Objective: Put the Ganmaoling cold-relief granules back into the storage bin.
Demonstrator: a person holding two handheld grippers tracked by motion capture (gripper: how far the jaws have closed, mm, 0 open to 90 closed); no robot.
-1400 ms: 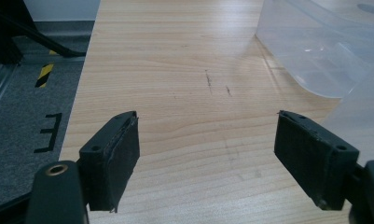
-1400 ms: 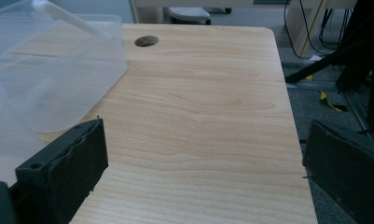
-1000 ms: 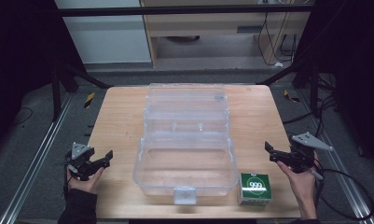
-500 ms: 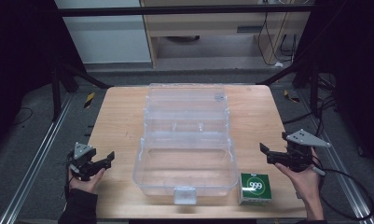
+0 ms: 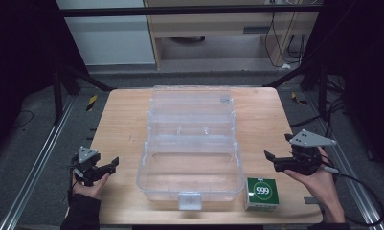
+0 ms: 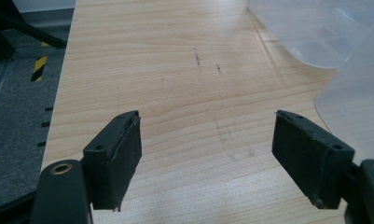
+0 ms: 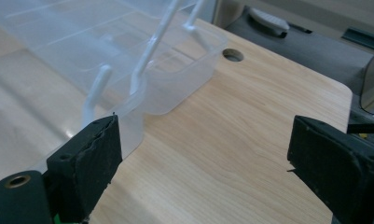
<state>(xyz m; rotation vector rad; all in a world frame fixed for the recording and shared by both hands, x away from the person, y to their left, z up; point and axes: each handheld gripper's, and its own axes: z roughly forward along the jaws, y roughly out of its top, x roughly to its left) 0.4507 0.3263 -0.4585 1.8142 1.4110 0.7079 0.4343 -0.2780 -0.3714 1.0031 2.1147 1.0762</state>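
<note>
- Right hand-held gripper (image 5: 272, 159) hangs over the desk's right edge, held in a hand (image 5: 319, 184); jaws apart with nothing between them, and they have just been closing.
- Green box (image 5: 262, 193), with "999" on top, sits on the desk (image 5: 122, 124) near the front edge, just below and left of the right hand-held gripper's tips; close by, not touching as far as the high view lets me tell.
- Green box stands just beside the front right corner of the clear plastic case (image 5: 192, 143); a thin gap or contact, can't tell which.
- Left hand-held gripper (image 5: 112, 165) at the desk's left front edge, jaws wide apart and holding nothing, pointing toward the case; bare wood between it and the case wall.
- In the left gripper view the pads (image 6: 117, 158) frame bare wood, with the case's rounded corner (image 6: 348, 107) at the right.
- In the right gripper view the case's near corner (image 7: 175, 79) lies ahead and left, bare wood between the jaws, a round hole (image 7: 232, 55) in the desk beyond.
- Case lies open in the desk's middle, lid flapped to the back, latch tab (image 5: 189, 200) at the front edge; the tub looks empty.
- Open room: wide wood strips left and right of the case; little room at the front.
- Grey floor and metal rails (image 5: 34, 167) lie beyond the desk's sides.
</note>
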